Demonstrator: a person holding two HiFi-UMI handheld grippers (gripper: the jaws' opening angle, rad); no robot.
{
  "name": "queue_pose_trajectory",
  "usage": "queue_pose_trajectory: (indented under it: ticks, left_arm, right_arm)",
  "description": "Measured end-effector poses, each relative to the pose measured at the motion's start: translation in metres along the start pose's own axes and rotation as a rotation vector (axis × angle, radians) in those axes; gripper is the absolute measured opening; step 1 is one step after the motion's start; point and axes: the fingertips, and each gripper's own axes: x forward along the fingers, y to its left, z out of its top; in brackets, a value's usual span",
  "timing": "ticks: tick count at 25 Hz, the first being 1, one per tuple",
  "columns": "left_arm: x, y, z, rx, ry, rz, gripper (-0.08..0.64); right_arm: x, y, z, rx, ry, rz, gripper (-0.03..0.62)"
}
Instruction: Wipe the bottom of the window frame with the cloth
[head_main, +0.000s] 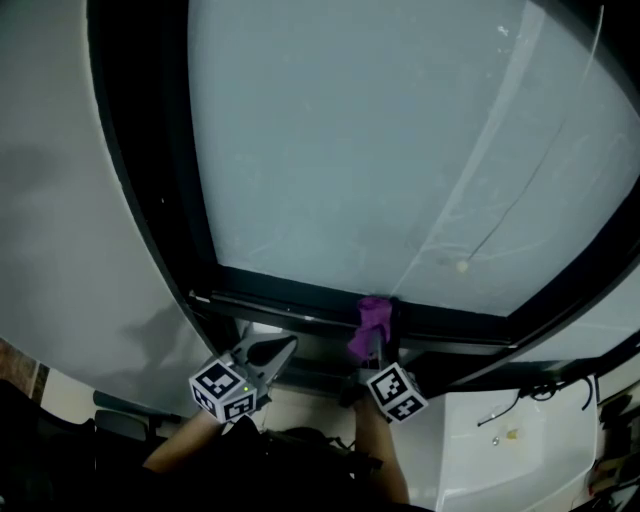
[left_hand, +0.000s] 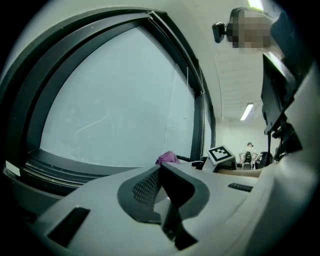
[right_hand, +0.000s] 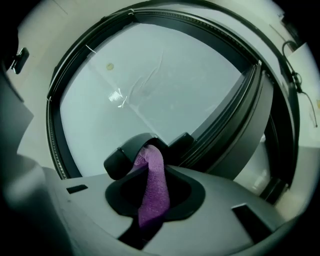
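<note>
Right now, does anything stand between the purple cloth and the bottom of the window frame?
Nothing visible does. The right tongs grip the cloth, whose end sits at the frame's bottom rail. The left tongs are off to the side, shut and empty.

Crumpled purple cloth (head_main: 373, 320) rests against the dark window frame (head_main: 290, 306).

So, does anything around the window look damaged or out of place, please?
Nothing broken or askew. The glass pane carries faint diagonal streaks and one small pale spot, above the purple cloth at the bottom frame.
</note>
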Motion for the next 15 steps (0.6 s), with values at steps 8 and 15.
queue_pose_trajectory:
  ticks: [8, 15]
  left_arm:
    - [0.002, -0.003, 0.001, 0.002, -0.002, 0.008, -0.008]
    - [0.010, -0.005, -0.001, 0.011, 0.012, 0.001, -0.008]
  right_arm:
    - [-0.005, -0.012, 0.005, -0.260, 0.045, 0.000, 0.069]
    - [-0.008, -0.019, 0.024, -0.649, 0.091, -0.085, 0.069]
